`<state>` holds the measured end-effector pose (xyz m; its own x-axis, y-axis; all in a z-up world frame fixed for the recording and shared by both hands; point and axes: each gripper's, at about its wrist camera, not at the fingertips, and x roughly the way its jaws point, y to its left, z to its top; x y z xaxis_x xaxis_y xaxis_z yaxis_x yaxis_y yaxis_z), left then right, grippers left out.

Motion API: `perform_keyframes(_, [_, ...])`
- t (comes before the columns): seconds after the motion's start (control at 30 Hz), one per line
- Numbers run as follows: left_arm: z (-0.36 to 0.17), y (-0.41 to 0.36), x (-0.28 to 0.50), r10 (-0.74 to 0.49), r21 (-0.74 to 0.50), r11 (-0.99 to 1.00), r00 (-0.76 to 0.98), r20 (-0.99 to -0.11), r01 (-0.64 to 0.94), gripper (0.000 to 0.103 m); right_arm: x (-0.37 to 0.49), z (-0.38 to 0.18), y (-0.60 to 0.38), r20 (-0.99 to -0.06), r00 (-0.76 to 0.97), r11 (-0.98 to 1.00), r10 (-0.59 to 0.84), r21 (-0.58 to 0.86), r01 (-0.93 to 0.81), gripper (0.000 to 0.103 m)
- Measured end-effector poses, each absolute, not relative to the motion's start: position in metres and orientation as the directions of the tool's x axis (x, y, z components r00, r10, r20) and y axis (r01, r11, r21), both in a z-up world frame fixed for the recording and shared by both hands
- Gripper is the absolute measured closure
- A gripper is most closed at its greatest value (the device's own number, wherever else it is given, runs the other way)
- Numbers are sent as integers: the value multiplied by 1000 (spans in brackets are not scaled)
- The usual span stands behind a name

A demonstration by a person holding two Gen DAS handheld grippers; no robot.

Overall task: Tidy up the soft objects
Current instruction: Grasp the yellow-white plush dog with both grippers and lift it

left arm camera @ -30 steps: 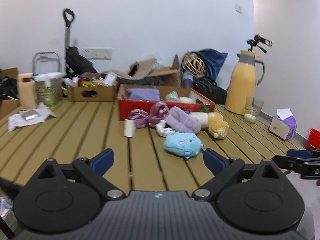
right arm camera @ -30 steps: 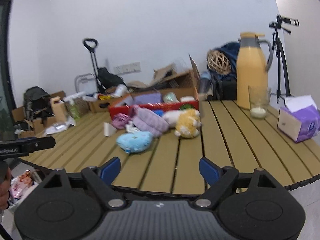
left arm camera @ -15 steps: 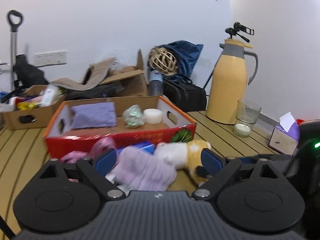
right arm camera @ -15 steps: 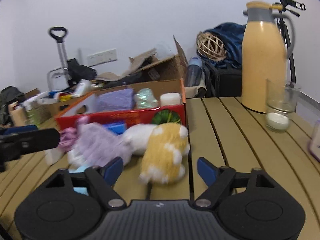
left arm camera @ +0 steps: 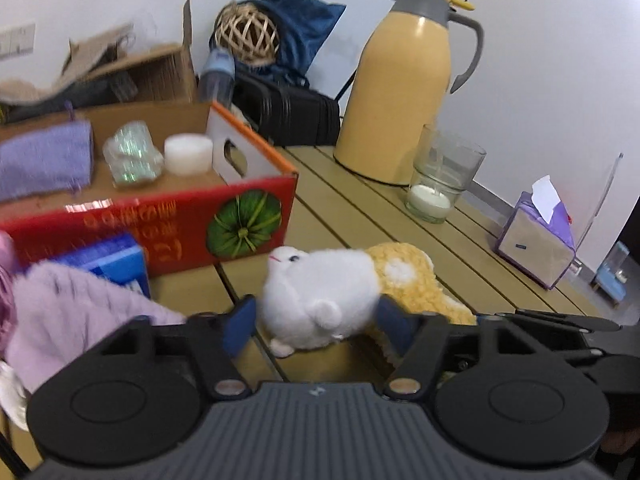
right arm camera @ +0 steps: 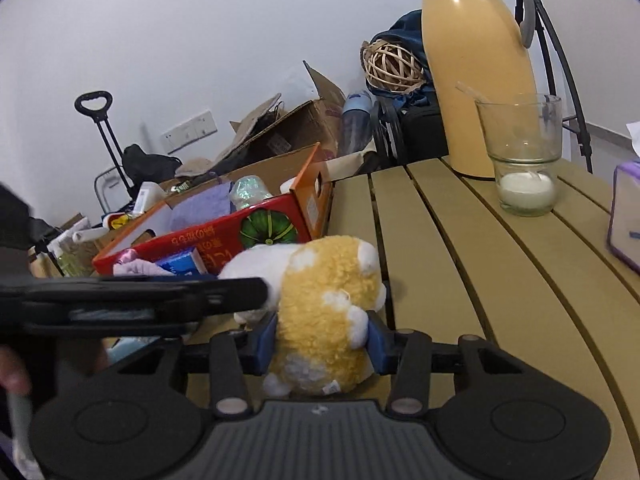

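Since both toys lie side by side on the slatted table [left arm camera: 400, 216] before the red cardboard box [left arm camera: 248, 200]: each gets its own gripper.
Left gripper [left arm camera: 318, 322]: jaws closing around the white plush [left arm camera: 320, 284], pads at its flanks.
Right gripper [right arm camera: 322, 344]: jaws closing on the yellow plush [right arm camera: 328, 300], pads touching its fur.
Likely reason: lift both into the box together.

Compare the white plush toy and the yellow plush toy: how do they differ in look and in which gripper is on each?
The white plush toy is all white; the yellow plush toy is yellow with white patches. The white one sits between the left gripper's closing jaws, the yellow one between the right gripper's. Both are fluffy, lie touching side by side on the slatted table before the red box.
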<state>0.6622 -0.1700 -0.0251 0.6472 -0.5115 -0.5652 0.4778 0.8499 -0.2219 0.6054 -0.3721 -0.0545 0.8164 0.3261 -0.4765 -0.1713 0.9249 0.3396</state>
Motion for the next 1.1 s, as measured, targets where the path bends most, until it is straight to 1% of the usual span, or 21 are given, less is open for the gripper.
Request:
perform_keyframes(0.17, [-18, -163, 655, -518, -243, 850, 662, -542, 466, 49, 607, -56, -372, -471, 814, 922, 339, 337, -189, 59])
perform_keyframes(0.23, [-5, -160, 641, -511, -227, 856, 692, -510, 464, 50, 602, -51, -372, -459, 820, 920, 342, 341, -193, 59])
perform_keyframes(0.27, [3, -155, 631, -509, -225, 858, 708, -489, 462, 49, 596, -44, -368, -439, 833, 925, 336, 322, -203, 59])
perform_keyframes(0.37, [19, -134, 598, -505, -263, 863, 727, -465, 431, 49, 567, -25, -351, -384, 860, 933, 335, 262, -246, 59])
perform_keyframes(0.4, [22, -127, 587, -501, -266, 866, 732, -462, 425, 50, 558, -21, -346, -377, 860, 930, 344, 263, -256, 59])
perform_keyframes(0.63, [39, -85, 506, -459, -282, 886, 785, -416, 368, 50, 491, 5, -311, -363, 831, 902, 422, 264, -342, 59])
perform_keyframes(0.77, [44, -72, 486, -454, -295, 886, 796, -401, 357, 50, 465, 13, -295, -358, 823, 895, 441, 244, -373, 59])
perform_keyframes(0.87, [52, -66, 490, -462, -288, 882, 803, -378, 372, 50, 460, 19, -288, -357, 822, 894, 444, 244, -376, 59])
perform_keyframes(0.93, [63, -62, 506, -477, -301, 872, 803, -356, 385, 50, 463, 30, -284, -347, 831, 899, 434, 219, -378, 59])
perform_keyframes(1.0, [73, -60, 532, -484, -313, 868, 802, -350, 387, 50, 477, 42, -283, -330, 840, 902, 430, 197, -384, 59])
perform_keyframes(1.1, [86, -59, 588, -485, -321, 867, 791, -373, 380, 50, 518, 63, -285, -304, 849, 901, 431, 184, -392, 59])
